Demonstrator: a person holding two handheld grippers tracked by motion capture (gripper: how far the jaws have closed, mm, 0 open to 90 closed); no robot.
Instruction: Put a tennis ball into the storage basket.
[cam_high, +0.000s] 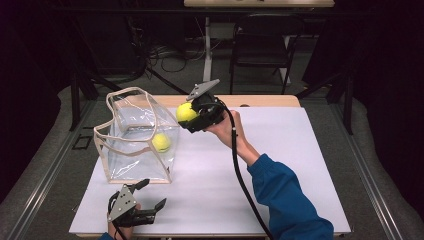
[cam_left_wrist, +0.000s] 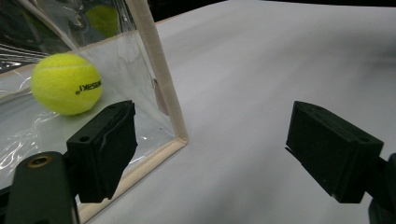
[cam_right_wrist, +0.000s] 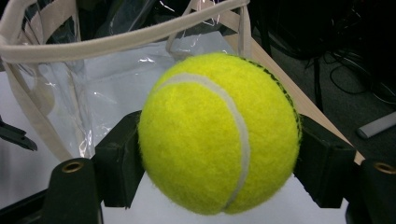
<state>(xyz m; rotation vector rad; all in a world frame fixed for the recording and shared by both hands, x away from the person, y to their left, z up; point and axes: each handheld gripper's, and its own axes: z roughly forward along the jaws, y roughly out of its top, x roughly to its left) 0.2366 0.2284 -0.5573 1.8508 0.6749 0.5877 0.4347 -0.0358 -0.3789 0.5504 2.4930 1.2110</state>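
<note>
My right gripper (cam_high: 192, 116) is shut on a yellow tennis ball (cam_high: 186, 113), held in the air just right of the clear bag's (cam_high: 137, 135) open top. In the right gripper view the held tennis ball (cam_right_wrist: 219, 133) sits between both black pads, with the bag's beige rim (cam_right_wrist: 116, 39) right behind it. A second tennis ball (cam_high: 160, 142) lies inside the bag on its floor. That ball (cam_left_wrist: 66, 83) shows through the clear wall in the left gripper view. My left gripper (cam_high: 152, 196) rests open near the table's front left, just in front of the bag's corner (cam_left_wrist: 180, 137).
A white sheet (cam_high: 260, 170) covers the table, with bare room to the right of the bag. A black folding chair (cam_high: 260, 50) and cables stand on the floor beyond the far edge. The right gripper's black cable (cam_high: 240, 175) trails across the sheet.
</note>
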